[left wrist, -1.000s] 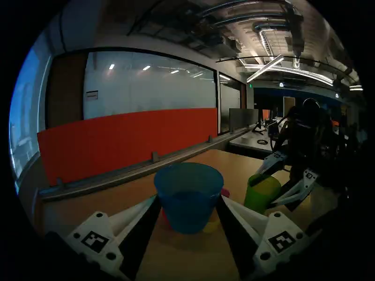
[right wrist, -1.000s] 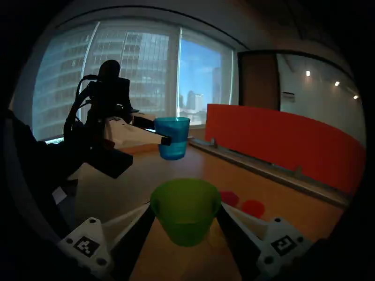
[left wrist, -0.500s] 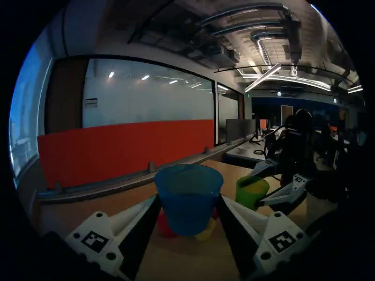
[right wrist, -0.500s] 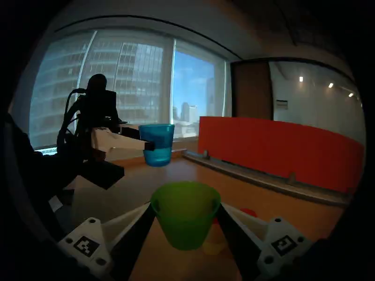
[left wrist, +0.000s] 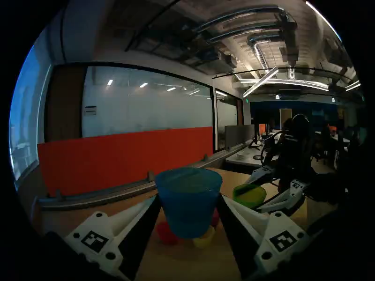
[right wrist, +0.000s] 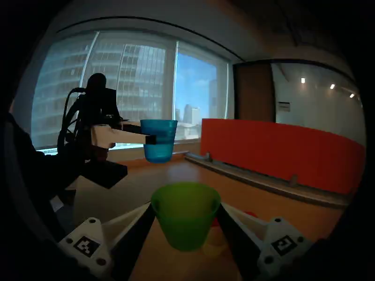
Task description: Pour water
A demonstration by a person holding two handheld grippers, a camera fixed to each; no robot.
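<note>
- Blue cup (left wrist: pixel 188 201) held upright, long axis 12 to 6 o'clock, mouth at 12, lifted clear of the table (left wrist: pixel 187 264). Lower part darker in the right gripper view, likely the water level.
- Pinched by the left gripper (left wrist: pixel 188 199), one finger pressed on each flank, at 9 and 3 o'clock of the cup wall.
- Green cup (right wrist: pixel 186 213) also upright and off the table, mouth open at 12 o'clock. Looks empty, though its bottom cannot be made out.
- Clamped by the right gripper (right wrist: pixel 186 206), fingers bearing on both sides.
- Deciding relation: in the left gripper view, green cup at 3 o'clock of the blue cup, near but apart, rim somewhat lower. In the right gripper view, blue cup at 11 o'clock of the green one, higher and farther off.
- Judged next: close that sideways gap until the blue lip hangs over the green mouth, then tip the blue cup toward 3 o'clock. Left side pours, right side receives and keeps level.
- Judged risk: tipping before the lip is over the green rim, sending water onto the table.
- Farther out: small red piece (left wrist: pixel 166 232) and yellow piece (left wrist: pixel 205 240) on the table below the blue cup, and an orange partition (left wrist: pixel 117 157) from 9 to 12 o'clock behind.
</note>
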